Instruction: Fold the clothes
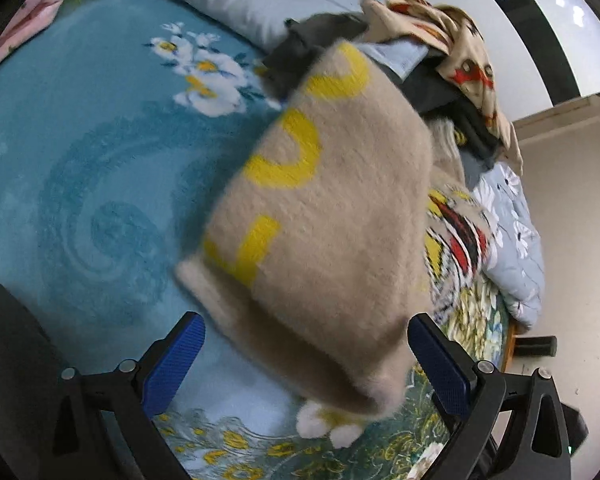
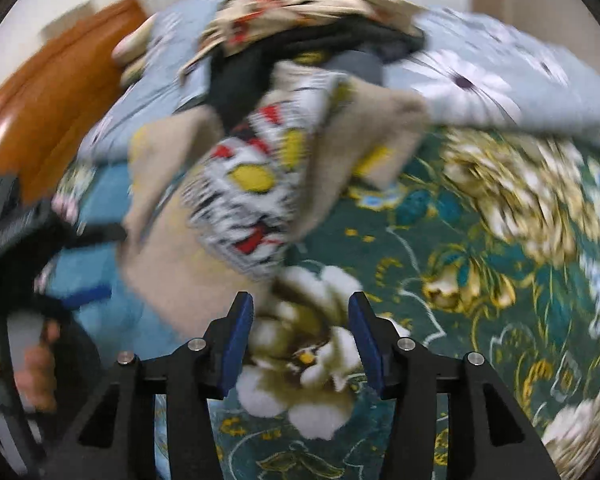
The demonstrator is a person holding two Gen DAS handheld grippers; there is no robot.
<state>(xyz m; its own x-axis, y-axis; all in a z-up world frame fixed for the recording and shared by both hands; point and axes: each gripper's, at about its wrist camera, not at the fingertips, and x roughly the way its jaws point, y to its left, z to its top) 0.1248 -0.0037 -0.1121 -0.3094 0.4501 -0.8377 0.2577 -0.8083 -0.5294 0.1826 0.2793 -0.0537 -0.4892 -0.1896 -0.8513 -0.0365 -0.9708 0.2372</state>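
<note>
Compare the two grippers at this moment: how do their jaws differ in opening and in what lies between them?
The left gripper has its jaws spread wide; the right gripper holds them narrower. The beige sweater lies between the left jaws, with the pads clear of it; between the right jaws only the floral bedspread shows. Both are open, have blue pads and point down at the bed.

left wrist view: you look steeply down along the left gripper (image 1: 306, 356), close over the beige sweater (image 1: 320, 216) on the bedspread (image 1: 80, 184).
right wrist view: you look down along the right gripper (image 2: 302, 340), near the bedspread (image 2: 480, 280), blurred.
shared: the sweater (image 2: 168, 276), the clothes pile (image 1: 440, 60) (image 2: 300, 32) far back, and the left gripper (image 2: 24, 240) at the left edge.
</note>
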